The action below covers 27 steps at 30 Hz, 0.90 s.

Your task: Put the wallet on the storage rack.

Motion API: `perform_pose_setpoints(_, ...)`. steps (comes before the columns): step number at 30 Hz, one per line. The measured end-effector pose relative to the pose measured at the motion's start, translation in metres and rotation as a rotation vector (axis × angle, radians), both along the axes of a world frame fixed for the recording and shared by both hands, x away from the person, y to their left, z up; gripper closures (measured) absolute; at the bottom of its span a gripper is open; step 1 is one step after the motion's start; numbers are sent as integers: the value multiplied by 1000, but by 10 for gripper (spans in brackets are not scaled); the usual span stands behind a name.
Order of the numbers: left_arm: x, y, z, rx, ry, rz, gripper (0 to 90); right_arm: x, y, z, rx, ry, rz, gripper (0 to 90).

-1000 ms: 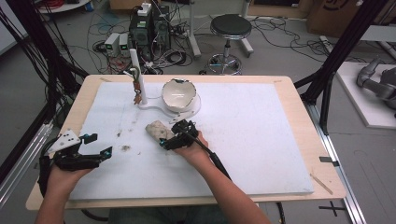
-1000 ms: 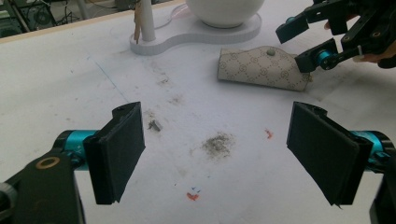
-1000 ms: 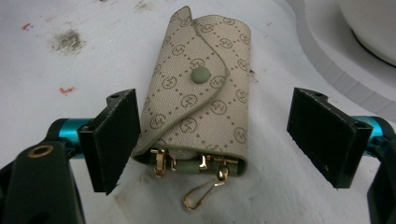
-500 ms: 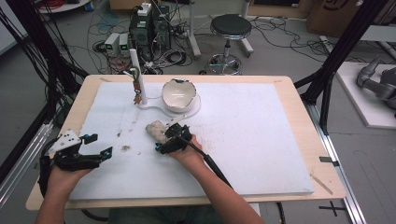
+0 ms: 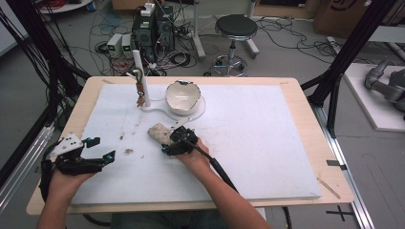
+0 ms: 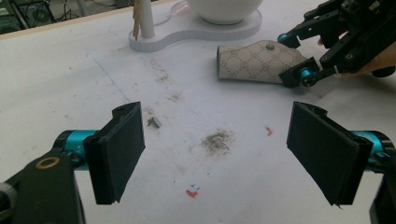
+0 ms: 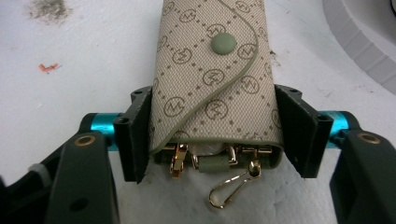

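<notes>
While the right gripper (image 7: 219,140) has its two black jaws pressed against both long sides of a beige monogram-patterned fabric key pouch (image 7: 215,79), that pouch lies flat on the white foam mat (image 5: 258,143) that covers the light wooden table (image 5: 305,95). In the right gripper view the pouch's curved flap is fastened with a grey-green snap button (image 7: 223,44), and gold-coloured metal clips (image 7: 233,184) spill out of its open end, which faces the camera between the jaws. In the high view the pouch sits just on the person's side of a white ceramic bowl with a chipped rim (image 5: 182,97), which rests on a flat white plastic stand (image 5: 198,109); a thin white upright post (image 5: 141,78) rises from the same stand, to the left of the bowl. The left gripper (image 6: 224,161) hovers over the mat well to the left of the pouch, its jaws spread wide with nothing between them. In the left gripper view, a grey dusty smudge (image 6: 217,141) and small red marks (image 6: 191,192) stain the mat between that gripper and the pouch.
</notes>
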<state>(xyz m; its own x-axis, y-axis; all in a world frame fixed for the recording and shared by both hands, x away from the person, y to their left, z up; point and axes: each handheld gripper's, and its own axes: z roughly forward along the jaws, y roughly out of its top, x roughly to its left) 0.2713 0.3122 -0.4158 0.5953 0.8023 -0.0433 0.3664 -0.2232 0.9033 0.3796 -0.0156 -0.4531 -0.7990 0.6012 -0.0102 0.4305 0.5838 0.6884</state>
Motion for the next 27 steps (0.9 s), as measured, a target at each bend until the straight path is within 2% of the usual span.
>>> perform_pose_setpoints(5, 0, 1, 0, -2, 0, 4, 191, -1, -2, 3, -11, -6, 14, 370)
perform_pose_setpoints(12, 1, 0, 0, 0, 1, 1, 191, -3, -14, 13, 13, -22, 32, 372)
perform_pose_setpoints(22, 1, -2, 0, 7, 2, -4, 191, -5, -50, 37, 59, -62, 17, 372)
perform_pose_setpoints(25, 1, -2, -1, 4, 3, -2, 190, -4, -69, 46, 77, -77, -9, 372)
perform_pose_setpoints(27, 1, -2, -1, 5, 3, -1, 190, -3, -74, 49, 78, -80, -16, 372)
